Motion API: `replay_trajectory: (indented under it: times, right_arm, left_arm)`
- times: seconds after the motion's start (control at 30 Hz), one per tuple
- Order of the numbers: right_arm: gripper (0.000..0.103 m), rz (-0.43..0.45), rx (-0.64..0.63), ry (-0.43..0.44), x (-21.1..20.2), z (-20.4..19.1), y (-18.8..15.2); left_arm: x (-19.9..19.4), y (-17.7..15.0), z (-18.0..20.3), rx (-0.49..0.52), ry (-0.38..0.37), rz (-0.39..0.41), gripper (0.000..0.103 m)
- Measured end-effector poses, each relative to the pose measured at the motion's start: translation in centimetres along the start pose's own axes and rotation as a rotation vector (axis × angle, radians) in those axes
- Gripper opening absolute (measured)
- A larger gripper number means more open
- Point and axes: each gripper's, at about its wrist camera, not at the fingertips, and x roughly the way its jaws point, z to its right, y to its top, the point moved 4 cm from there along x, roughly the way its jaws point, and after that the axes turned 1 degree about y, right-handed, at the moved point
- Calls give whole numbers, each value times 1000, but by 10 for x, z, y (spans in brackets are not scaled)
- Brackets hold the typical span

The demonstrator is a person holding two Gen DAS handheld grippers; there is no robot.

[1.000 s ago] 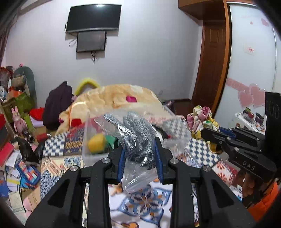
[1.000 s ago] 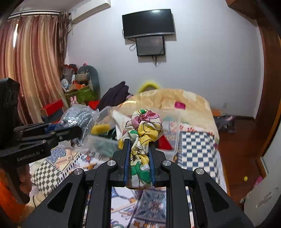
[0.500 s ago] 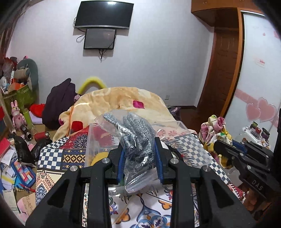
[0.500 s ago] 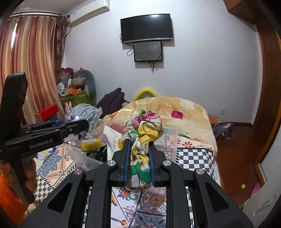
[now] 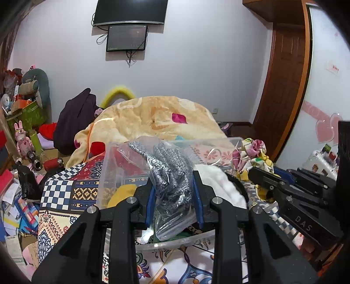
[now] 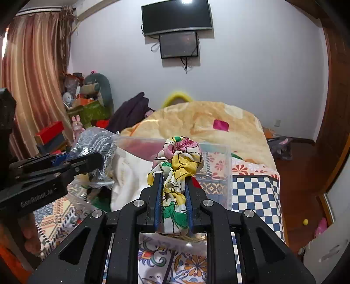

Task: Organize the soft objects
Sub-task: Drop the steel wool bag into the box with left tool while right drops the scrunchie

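My left gripper (image 5: 174,185) is shut on a clear plastic bag of grey speckled fabric (image 5: 172,174), held just above a clear plastic bin (image 5: 105,170) on the bed. It also shows in the right wrist view (image 6: 96,144). My right gripper (image 6: 172,185) is shut on a floral scarf bundle (image 6: 179,159), yellow, pink and green, held over the bin's near rim (image 6: 227,174). The scarf shows at the right in the left wrist view (image 5: 253,157). The bin holds a white cloth (image 5: 218,181), a yellow item (image 5: 122,192) and something green.
The bin sits on a patterned patchwork bedspread (image 5: 63,196). A heaped yellow blanket (image 5: 153,118) lies behind it. Toys and boxes (image 5: 24,122) crowd the floor at left. A wooden door (image 5: 284,87) stands at right. A TV (image 6: 175,17) hangs on the far wall.
Both grippers have moved forward toward the bin, each keeping hold of its load. The bin now lies directly under the bag and the scarf.
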Motion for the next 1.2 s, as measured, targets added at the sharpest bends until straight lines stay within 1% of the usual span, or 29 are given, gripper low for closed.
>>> replay_trajectory:
  times: [0.17, 0.23, 0.3, 0.33, 0.4, 0.43, 0.5, 0.53, 0.6, 0.73, 0.9, 1.07, 1.2]
  right_arm:
    - [19, -31, -8, -4, 6, -4, -4]
    - [23, -51, -17, 6, 7, -5, -8]
    - [31, -60, -18, 6, 7, -5, -10]
    - [34, -62, -17, 8, 6, -4, -11]
    - [41, -61, -10, 9, 3, -2, -11]
    - [42, -58, -10, 8, 0, -1, -11]
    - [43, -56, -6, 9, -2, 0, -9]
    - [43, -50, -3, 8, -5, 0, -8]
    - [47, -34, -9, 8, -14, -1, -7]
    - [48, 1, -28, 10, -34, -6, -2]
    - [48, 61, -52, 21, -65, -17, 6]
    - [48, 146, -62, 27, -101, -25, 17]
    - [48, 218, -54, 26, -128, -27, 27]
  left_arm:
    - [8, -5, 1, 19, 31, -13, 30]
    - [9, -7, 0, 14, 37, -22, 33]
    - [10, -8, -2, 6, 32, -31, 37]
    - [10, -9, -3, 2, 31, -33, 38]
    - [9, -10, -5, -2, 31, -37, 45]
    - [6, -10, -5, -4, 32, -34, 47]
    - [0, -11, -5, -7, 29, -28, 55]
    - [-3, -11, -5, -10, 26, -24, 57]
    - [-11, -11, -6, -16, 17, -14, 62]
    - [-31, -7, -4, -15, -7, 7, 66]
    - [-68, 3, 1, 2, -20, 72, 70]
    - [-116, 13, 12, 33, -30, 159, 70]
    - [-148, 22, 18, 35, -54, 210, 70]
